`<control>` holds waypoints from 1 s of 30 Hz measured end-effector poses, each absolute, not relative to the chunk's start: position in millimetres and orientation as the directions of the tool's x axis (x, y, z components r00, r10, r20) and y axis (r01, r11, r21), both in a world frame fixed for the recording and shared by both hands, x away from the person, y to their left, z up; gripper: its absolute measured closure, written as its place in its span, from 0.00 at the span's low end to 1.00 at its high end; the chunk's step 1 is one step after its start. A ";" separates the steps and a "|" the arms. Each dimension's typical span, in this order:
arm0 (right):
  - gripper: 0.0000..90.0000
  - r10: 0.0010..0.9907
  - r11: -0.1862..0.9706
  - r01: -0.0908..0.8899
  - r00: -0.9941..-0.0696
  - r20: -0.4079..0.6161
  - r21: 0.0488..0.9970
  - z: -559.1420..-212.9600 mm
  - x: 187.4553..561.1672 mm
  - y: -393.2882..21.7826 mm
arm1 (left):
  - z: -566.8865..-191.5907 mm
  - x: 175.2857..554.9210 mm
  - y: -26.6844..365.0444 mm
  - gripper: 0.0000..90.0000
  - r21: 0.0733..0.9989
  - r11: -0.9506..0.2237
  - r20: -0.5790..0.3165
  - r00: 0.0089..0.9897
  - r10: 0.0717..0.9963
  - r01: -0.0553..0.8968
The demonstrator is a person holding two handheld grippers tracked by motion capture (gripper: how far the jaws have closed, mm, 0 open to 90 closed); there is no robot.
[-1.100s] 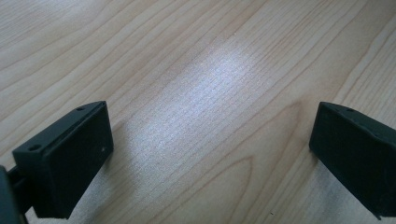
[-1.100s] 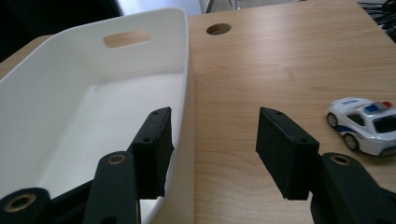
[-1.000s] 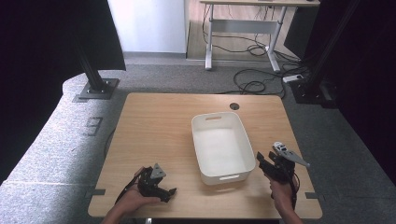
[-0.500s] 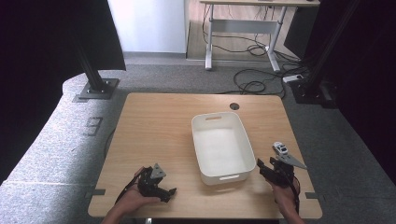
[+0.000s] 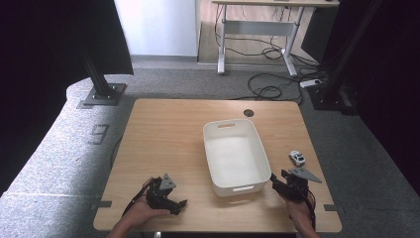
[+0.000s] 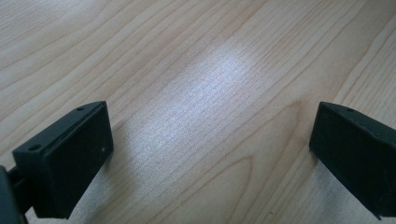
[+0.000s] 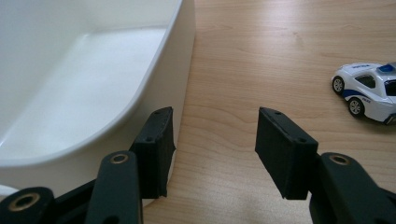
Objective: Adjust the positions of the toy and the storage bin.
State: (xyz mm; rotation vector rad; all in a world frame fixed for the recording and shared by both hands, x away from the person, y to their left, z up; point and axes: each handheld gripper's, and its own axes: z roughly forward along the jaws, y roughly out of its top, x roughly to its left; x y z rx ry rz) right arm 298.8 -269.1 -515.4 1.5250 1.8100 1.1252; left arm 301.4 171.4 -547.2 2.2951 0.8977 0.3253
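In the high view, a white tub (image 5: 236, 156) is seen on the wooden table (image 5: 168, 134), slightly right of the middle. A small white toy car (image 5: 297, 157) is seen on the table to the right of the tub, apart from it. The right gripper (image 5: 278, 183) is held low at the near right corner of the tub, just beside its wall, with the toy car lying a little beyond it. The left gripper (image 5: 179, 205) is held near the front edge of the table, well apart from the tub.

In the left gripper view, the two black jaws are seen spread wide over bare wood, with nothing between them.

In the right gripper view, the jaws are seen parted, having just been closing a little, and only bare table is found between them. The tub (image 7: 84, 88) is seen just beside the one jaw; whether it is touched cannot be told. The toy car (image 7: 366, 91), white with blue markings, is seen standing on its wheels off to the other side, clear of the jaws.
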 end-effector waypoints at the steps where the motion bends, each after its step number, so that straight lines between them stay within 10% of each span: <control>1: 0.52 0.963 0.028 0.536 -0.241 0.121 0.844 -515.5 298.3 -268.7 | -547.2 301.4 171.4 0.00 0.648 -0.559 -0.004 0.736 0.677 0.518; 30: 0.52 0.961 -0.013 0.555 -0.223 0.164 0.832 -520.1 311.4 -265.6 | -547.2 301.4 171.4 0.00 0.648 -0.559 -0.004 0.736 0.677 0.518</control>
